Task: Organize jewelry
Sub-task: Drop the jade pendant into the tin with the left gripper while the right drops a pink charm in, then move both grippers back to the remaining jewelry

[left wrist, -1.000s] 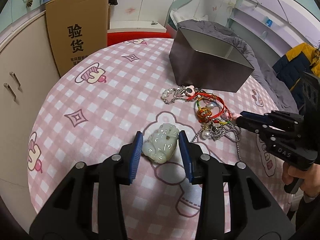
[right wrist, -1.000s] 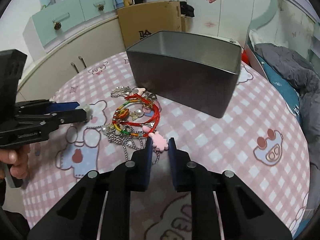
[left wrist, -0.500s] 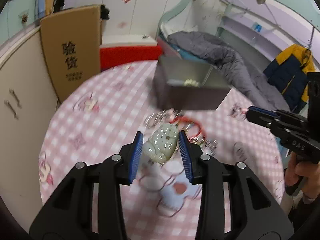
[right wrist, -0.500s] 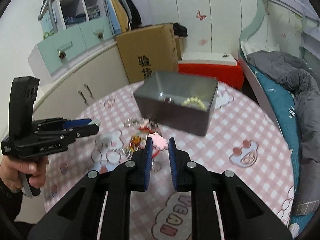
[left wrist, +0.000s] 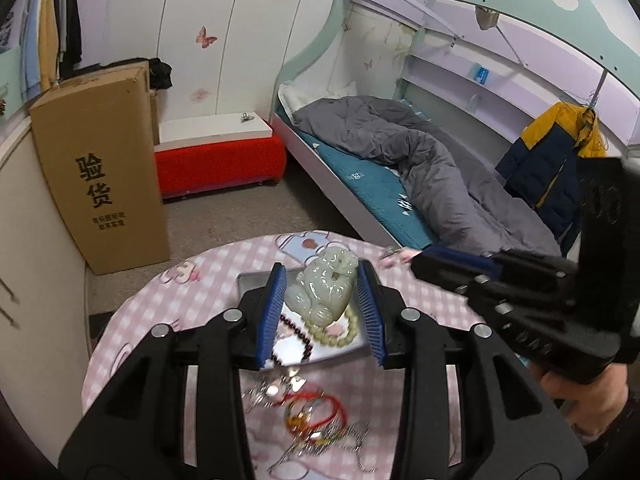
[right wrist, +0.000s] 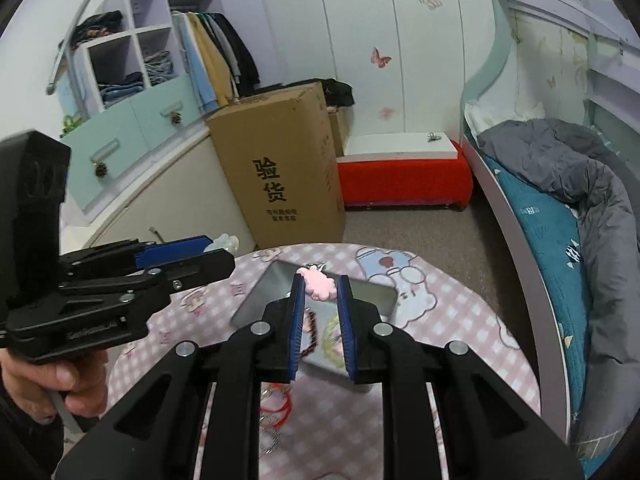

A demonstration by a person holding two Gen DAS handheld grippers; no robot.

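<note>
My left gripper (left wrist: 322,286) is shut on a pale green jade figurine (left wrist: 323,290) and holds it above the open metal tin (left wrist: 249,282). Inside the tin lie a pale bead bracelet (left wrist: 340,334) and a dark bead strand (left wrist: 294,330). My right gripper (right wrist: 320,280) is shut on a pink charm (right wrist: 319,285) and holds it over the same tin (right wrist: 256,292). A heap of red cord bracelets and silver chains (left wrist: 316,416) lies on the pink checked tablecloth (left wrist: 192,304) in front of the tin. The right gripper also shows in the left wrist view (left wrist: 400,256), and the left gripper in the right wrist view (right wrist: 218,246).
The round table stands in a bedroom. A tall cardboard box (right wrist: 284,168) and a red bench (right wrist: 400,176) stand behind it. A bed with a grey quilt (left wrist: 432,168) is to the right. Cabinets (right wrist: 132,128) line the left wall.
Both grippers have risen from the tabletop with their pieces and moved forward over the tin. The views now look down into it from higher up.
</note>
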